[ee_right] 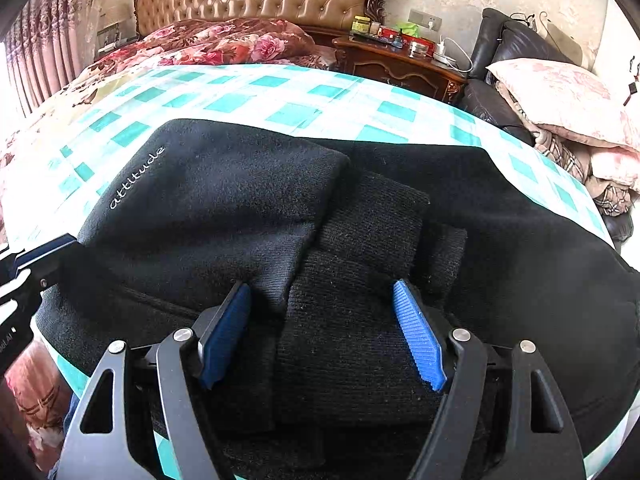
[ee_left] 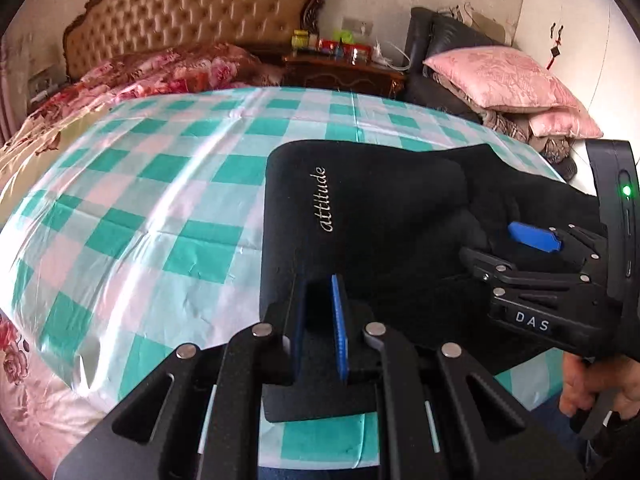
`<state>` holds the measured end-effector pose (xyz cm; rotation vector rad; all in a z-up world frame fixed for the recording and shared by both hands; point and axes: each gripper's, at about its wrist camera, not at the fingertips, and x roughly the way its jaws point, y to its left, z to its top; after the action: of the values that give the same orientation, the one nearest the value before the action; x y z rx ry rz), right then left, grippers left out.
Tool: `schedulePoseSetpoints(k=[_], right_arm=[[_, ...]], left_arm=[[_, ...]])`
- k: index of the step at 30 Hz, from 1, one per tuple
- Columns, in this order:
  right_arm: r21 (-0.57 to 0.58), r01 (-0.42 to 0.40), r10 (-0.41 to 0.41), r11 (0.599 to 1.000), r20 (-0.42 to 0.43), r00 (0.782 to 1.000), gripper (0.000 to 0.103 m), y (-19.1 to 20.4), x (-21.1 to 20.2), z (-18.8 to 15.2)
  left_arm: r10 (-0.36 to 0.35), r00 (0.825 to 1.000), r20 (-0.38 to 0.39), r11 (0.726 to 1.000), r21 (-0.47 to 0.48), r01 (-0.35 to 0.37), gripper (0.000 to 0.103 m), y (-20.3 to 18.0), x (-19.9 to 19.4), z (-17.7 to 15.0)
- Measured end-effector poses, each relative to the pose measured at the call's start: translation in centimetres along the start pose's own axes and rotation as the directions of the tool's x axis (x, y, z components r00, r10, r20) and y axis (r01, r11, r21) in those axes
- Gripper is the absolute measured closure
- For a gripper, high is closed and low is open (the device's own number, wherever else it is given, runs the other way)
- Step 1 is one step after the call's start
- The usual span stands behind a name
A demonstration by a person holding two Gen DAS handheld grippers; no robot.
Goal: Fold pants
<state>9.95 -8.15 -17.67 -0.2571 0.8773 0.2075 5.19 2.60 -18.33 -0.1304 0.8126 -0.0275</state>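
Black pants (ee_left: 380, 208) lie folded on the bed, with the white word "attitude" stitched near their left edge. My left gripper (ee_left: 318, 292) is shut on the near left edge of the pants, with black cloth pinched between its blue pads. In the right wrist view the pants (ee_right: 240, 200) fill the middle, and their ribbed cuffs (ee_right: 360, 280) are piled on top. My right gripper (ee_right: 320, 288) stands open over those cuffs, blue pads wide apart on either side of them. The left gripper (ee_right: 44, 256) shows at that view's left edge, the right gripper (ee_left: 500, 246) at the other view's right.
A teal and white checked sheet (ee_left: 160, 200) covers the bed. Behind it are a floral quilt (ee_left: 168, 72), a tufted headboard (ee_left: 192, 8) and a cluttered wooden nightstand (ee_left: 344, 68). Pink pillows (ee_left: 504, 76) sit on a dark chair to the right. A hand (ee_left: 580, 384) holds the right gripper's handle.
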Motion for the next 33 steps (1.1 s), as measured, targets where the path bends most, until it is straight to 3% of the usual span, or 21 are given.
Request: schedulePoseSetpoints(k=[7, 12, 18, 21, 23, 24, 25, 29, 31, 33], right_arm=[[0.047, -0.039, 0.040, 0.998, -0.010, 0.999, 0.034, -1.0, -0.8, 0.7], [0.094, -0.027, 0.022, 0.995, 0.050, 0.999, 0.034, -2.2, -2.2, 2.8], [0.062, 0.046, -0.045, 0.997, -0.019, 0.999, 0.034, -1.8, 1.0, 4.6], [0.093, 0.025, -0.019, 0.995, -0.065, 0.998, 0.032, -2.0, 3.0, 3.9], [0.107, 0.018, -0.011, 0.994, -0.060, 0.998, 0.031, -2.1, 3.1, 3.7], [0.107, 0.018, -0.011, 0.994, -0.062, 0.998, 0.031, -2.1, 3.1, 3.6], [0.104, 0.019, -0.013, 0.994, -0.064, 0.998, 0.031, -2.1, 3.1, 3.6], [0.126, -0.023, 0.033, 0.992, -0.080, 0.996, 0.029, -2.7, 3.1, 3.8], [0.179, -0.102, 0.120, 0.979, -0.094, 0.988, 0.029, -4.1, 2.3, 4.2], [0.294, -0.191, 0.221, 0.937, -0.071, 0.973, 0.022, -6.9, 1.1, 4.7]], left_arm=[[0.004, 1.000, 0.012, 1.000, -0.005, -0.004, 0.089, 0.1, 0.5, -0.4], [-0.019, 1.000, 0.023, 1.000, -0.024, 0.019, 0.089, 0.6, 0.6, -0.4], [-0.053, 0.998, 0.035, 0.998, -0.044, 0.054, 0.089, 1.0, 0.5, -0.6], [-0.059, 0.997, 0.039, 0.997, -0.047, 0.061, 0.089, 1.2, 0.3, -0.6], [-0.072, 0.996, 0.046, 0.995, -0.061, 0.075, 0.078, 1.6, -0.2, -0.2], [-0.076, 0.996, 0.055, 0.994, -0.072, 0.080, 0.058, 1.9, -0.4, 0.3], [-0.078, 0.995, 0.062, 0.993, -0.078, 0.083, 0.049, 2.1, -0.5, 0.6], [-0.067, 0.994, 0.085, 0.995, -0.070, 0.073, 0.046, 2.2, -0.4, 2.6], [-0.087, 0.988, 0.129, 0.996, -0.020, 0.091, 0.046, 1.1, -1.5, 2.8], [-0.077, 0.980, 0.184, 0.995, 0.077, 0.063, 0.046, -0.7, -2.9, 2.3]])
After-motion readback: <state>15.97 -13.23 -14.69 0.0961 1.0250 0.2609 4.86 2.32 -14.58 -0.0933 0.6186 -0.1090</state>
